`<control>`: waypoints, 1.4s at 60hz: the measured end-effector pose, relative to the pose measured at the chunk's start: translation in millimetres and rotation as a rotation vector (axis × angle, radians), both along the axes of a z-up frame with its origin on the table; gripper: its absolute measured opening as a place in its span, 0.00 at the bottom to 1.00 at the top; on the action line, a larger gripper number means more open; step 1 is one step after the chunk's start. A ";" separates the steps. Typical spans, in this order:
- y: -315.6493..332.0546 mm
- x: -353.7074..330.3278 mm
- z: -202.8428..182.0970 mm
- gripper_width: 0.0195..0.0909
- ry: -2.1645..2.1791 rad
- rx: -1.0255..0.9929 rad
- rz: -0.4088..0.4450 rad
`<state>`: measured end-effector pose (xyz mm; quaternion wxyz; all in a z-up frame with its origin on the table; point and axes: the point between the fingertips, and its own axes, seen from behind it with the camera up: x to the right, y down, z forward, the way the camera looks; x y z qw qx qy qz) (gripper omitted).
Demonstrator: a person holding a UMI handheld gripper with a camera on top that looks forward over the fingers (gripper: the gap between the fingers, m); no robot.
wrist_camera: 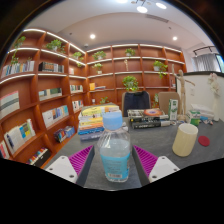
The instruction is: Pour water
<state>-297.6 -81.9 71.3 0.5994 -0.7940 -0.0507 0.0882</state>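
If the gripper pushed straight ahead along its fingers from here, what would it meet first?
The clear water bottle. It already stands between the fingers of the gripper, with the pink pads close at either side, though contact is unclear. Beyond it, a stack of books sits on the table.

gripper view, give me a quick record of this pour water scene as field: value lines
gripper: gripper, pink pads at either side of the bottle
held item: clear water bottle, upright, blue cap, between the fingers
grip contact: looks clamped, hard to confirm
target: cream cup, beyond the fingers, standing apart
surface: grey table
nearby: stacked books behind the bottle; red lid next to the cup
background: bookshelves with plants
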 end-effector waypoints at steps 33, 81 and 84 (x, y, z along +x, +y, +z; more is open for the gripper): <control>16.2 14.5 0.2 0.20 0.044 -0.005 -0.048; 75.2 144.4 100.0 0.20 1.740 0.008 -0.213; 79.7 150.5 96.4 0.20 1.827 0.008 -0.237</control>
